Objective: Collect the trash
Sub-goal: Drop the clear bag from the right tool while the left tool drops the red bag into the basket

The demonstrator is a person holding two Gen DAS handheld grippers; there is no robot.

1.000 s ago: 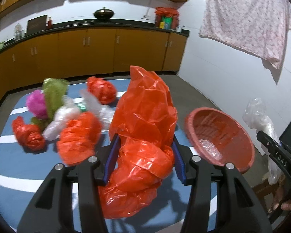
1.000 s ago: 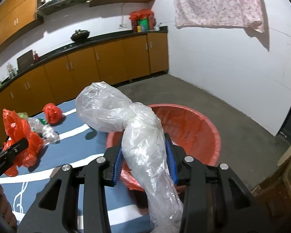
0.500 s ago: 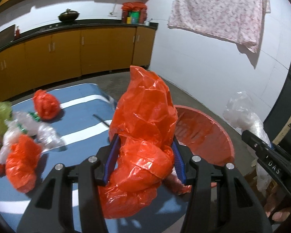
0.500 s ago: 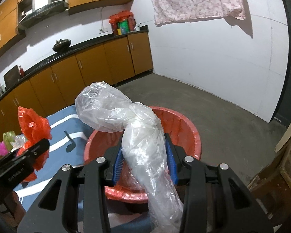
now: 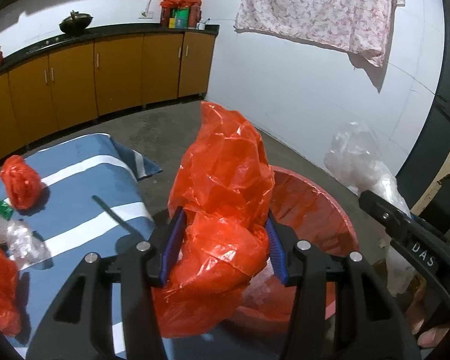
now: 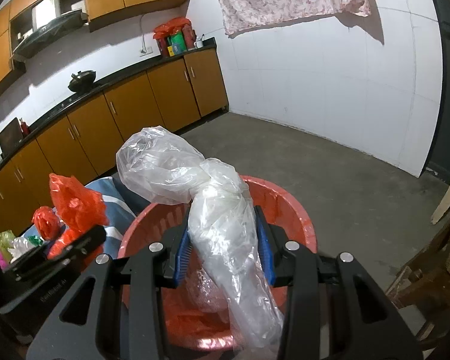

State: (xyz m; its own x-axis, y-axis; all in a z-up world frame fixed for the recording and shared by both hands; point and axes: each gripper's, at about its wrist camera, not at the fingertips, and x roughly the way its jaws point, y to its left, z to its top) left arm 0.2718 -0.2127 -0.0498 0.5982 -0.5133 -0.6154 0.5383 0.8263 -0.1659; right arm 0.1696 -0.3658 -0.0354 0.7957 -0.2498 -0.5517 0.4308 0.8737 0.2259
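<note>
My left gripper (image 5: 223,246) is shut on a crumpled orange plastic bag (image 5: 225,186), held at the near left rim of the red basin (image 5: 321,210). The right gripper (image 6: 223,255) is shut on a clear plastic bag (image 6: 213,210) that hangs over the red basin (image 6: 285,201). Inside the basin lies some clear plastic (image 6: 204,294). In the left wrist view the right gripper (image 5: 411,240) enters from the right with the clear bag (image 5: 360,162). The right wrist view shows the left gripper (image 6: 60,252) at the left with the orange bag (image 6: 75,201).
A blue striped cloth (image 5: 84,180) covers the table, with another orange bag (image 5: 21,183), clear wrappers (image 5: 18,237) and more trash at the left. Brown cabinets (image 6: 135,108) line the far wall. A floral cloth (image 5: 315,9) hangs on the white wall. Wooden furniture (image 6: 429,270) stands at right.
Both grippers have swung right from the trash pile toward the basin, each keeping its bag. The basin now sits under and just beyond the left gripper, and closer under the right one.
</note>
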